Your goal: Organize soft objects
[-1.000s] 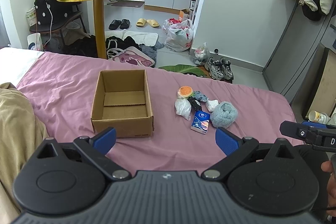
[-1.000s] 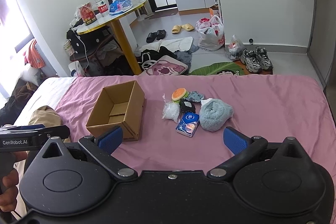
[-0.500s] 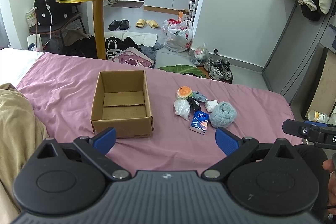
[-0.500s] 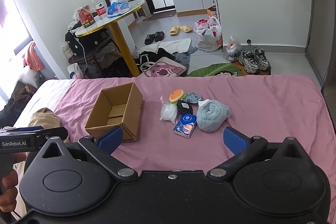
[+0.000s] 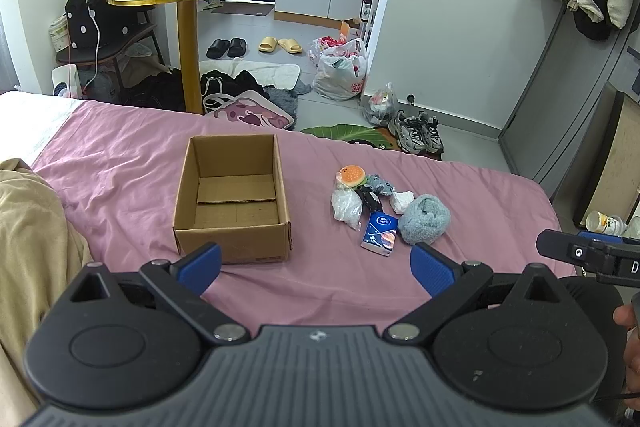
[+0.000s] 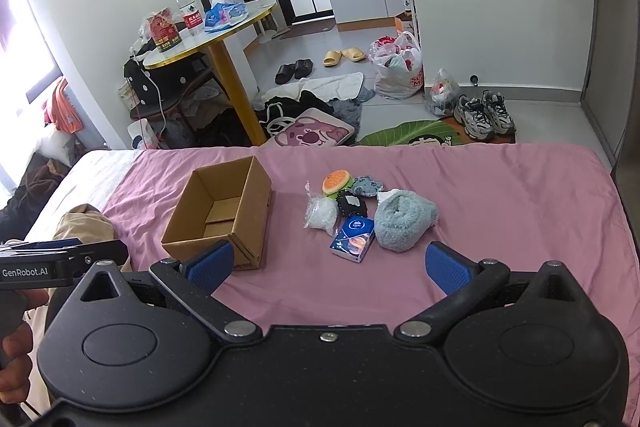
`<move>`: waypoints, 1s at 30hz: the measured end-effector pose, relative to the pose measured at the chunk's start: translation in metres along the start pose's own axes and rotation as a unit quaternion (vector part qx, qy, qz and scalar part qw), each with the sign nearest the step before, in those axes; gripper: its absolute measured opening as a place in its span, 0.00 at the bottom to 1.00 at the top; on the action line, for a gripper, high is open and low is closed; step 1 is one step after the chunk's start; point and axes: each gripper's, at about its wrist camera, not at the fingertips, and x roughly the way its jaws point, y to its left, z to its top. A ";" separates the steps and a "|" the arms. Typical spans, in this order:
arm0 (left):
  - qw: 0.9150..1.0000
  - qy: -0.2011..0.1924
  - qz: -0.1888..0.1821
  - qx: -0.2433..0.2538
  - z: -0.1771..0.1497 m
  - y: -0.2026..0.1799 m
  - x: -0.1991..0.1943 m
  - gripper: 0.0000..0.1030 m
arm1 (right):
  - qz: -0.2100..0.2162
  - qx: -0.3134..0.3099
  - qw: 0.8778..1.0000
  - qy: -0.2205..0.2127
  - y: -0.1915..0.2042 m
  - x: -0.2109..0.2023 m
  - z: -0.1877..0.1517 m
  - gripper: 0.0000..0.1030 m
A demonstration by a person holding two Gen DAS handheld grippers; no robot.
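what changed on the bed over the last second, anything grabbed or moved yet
Nothing was grabbed or let go. The right gripper has eased nearer the pile; the left gripper barely shifted. Both stay open. The cardboard box and blue tissue pack lie where they were.

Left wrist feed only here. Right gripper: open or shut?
Observer: Right gripper is open, nothing between its pads, above the pink sheet.
Operator: What's it lined up on?
Observer: The tissue pack lies nearest ahead, roughly centred between its fingers. The cardboard box is off to the left.
Operator: Hand on the left gripper?
Observer: Yes. A hand grips the left gripper handle at the right view's left edge.
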 end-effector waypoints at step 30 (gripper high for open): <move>1.000 0.007 0.002 0.005 0.000 -0.009 0.005 0.97 | 0.007 -0.005 1.000 0.008 -0.003 0.008 -0.002 1.00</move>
